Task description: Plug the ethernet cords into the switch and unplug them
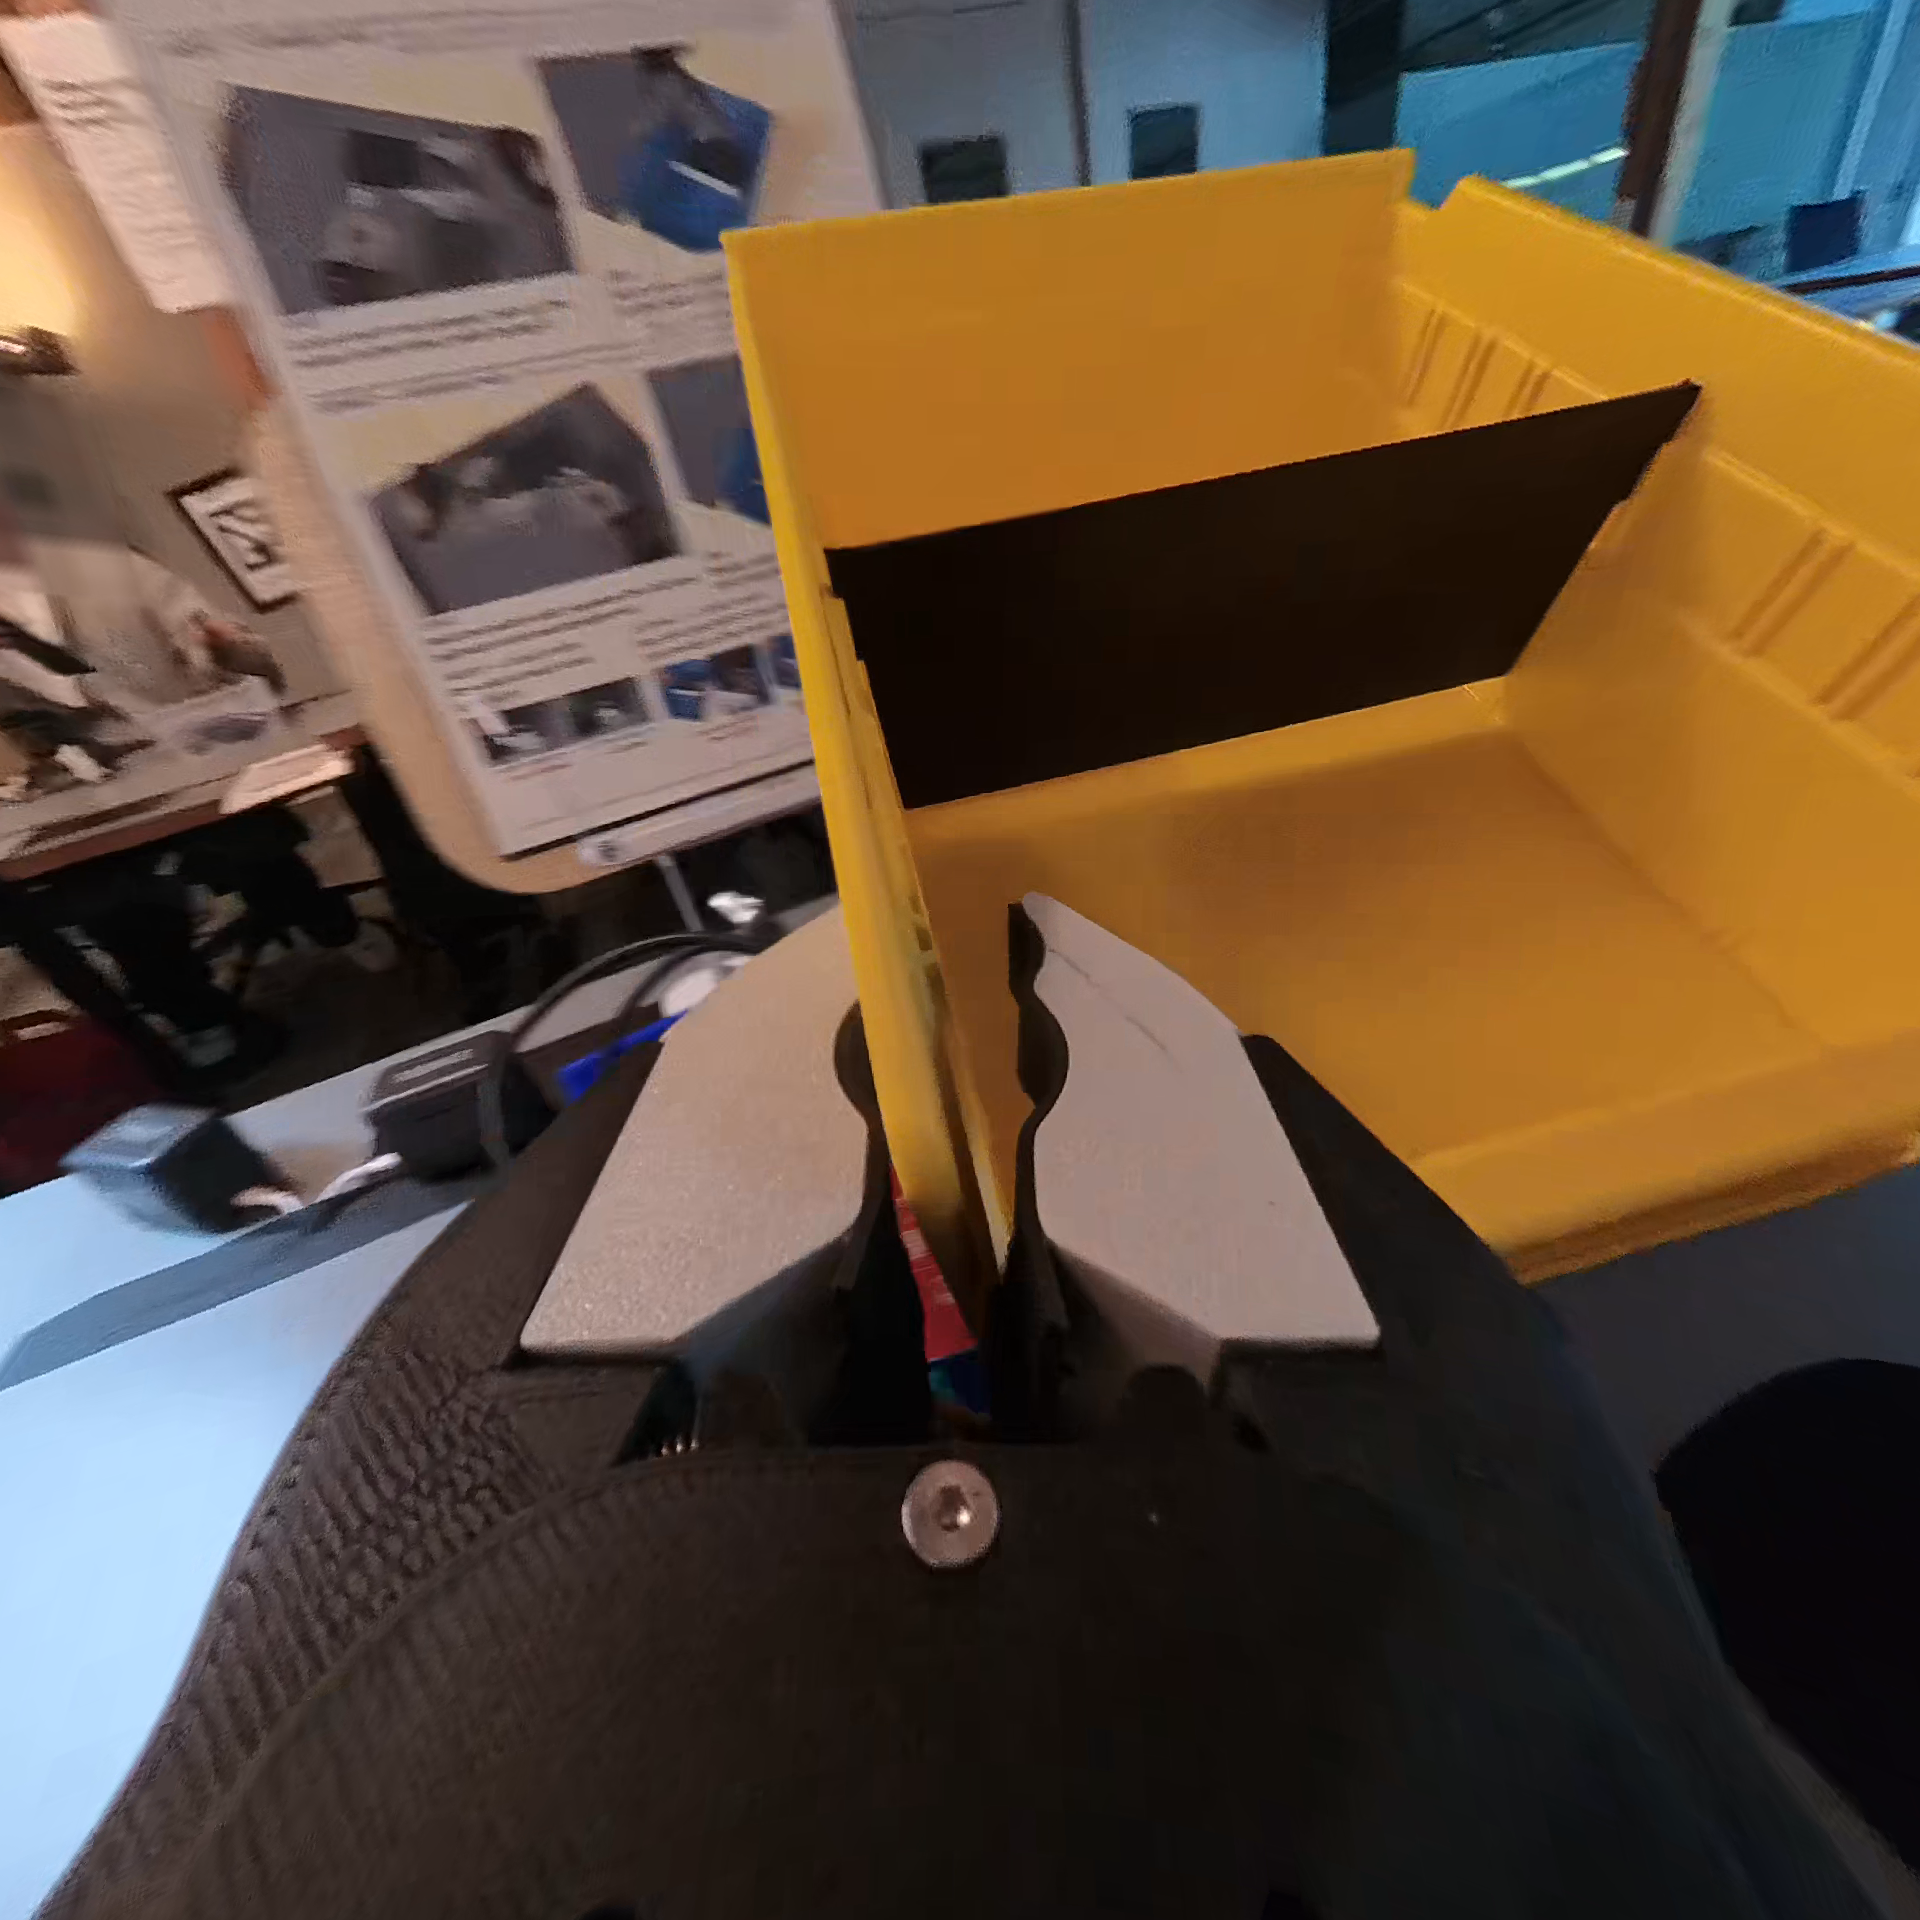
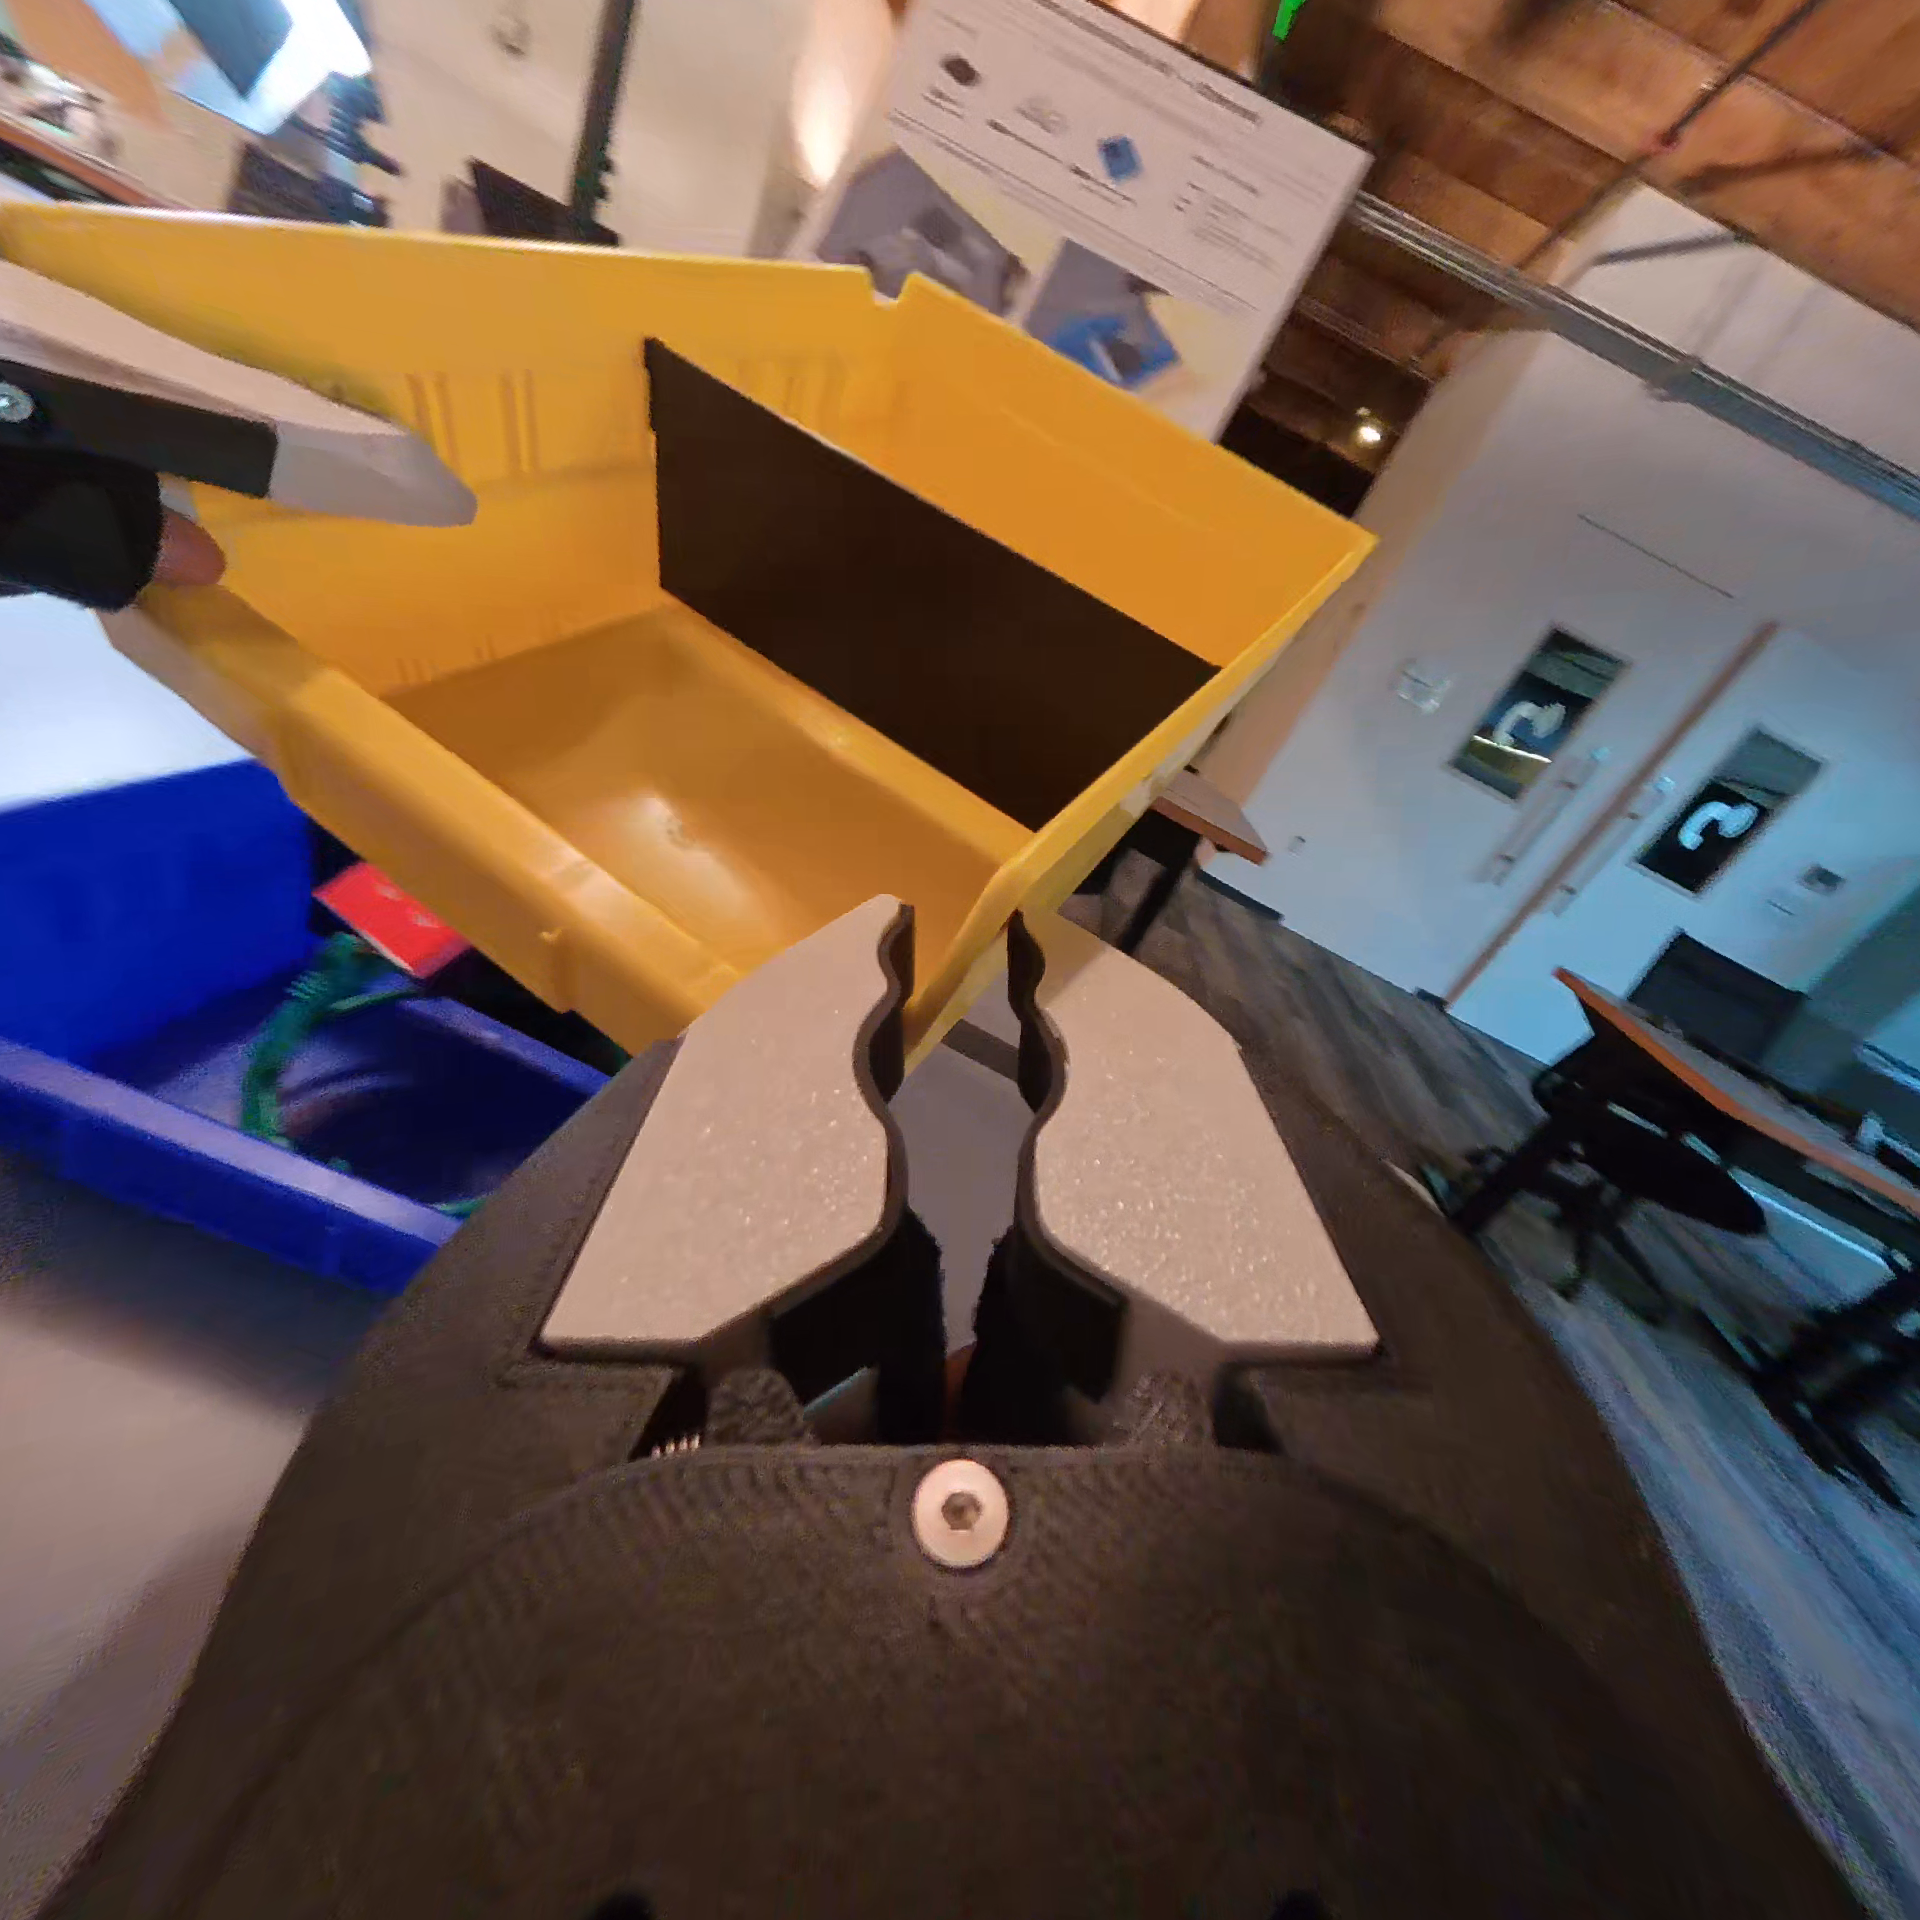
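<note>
1. Both grippers pinch opposite walls of an empty yellow plastic bin with black divider (image 1: pixel 1195 364): left gripper (image 1: pixel 940 1023), right gripper (image 2: pixel 956 971).
2. Green ethernet cords (image 2: pixel 301 1029) lie in the blue plastic tub (image 2: pixel 208 1174); likely light and floppy, best gripped at plugs.
3. Switch unidentified.

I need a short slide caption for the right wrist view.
Right gripper and left gripper hold an empty yellow bin above a blue bin.

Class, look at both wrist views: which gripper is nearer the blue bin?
Left. The left gripper holds the yellow bin's side above the blue bin; the right gripper holds the opposite wall.
</note>
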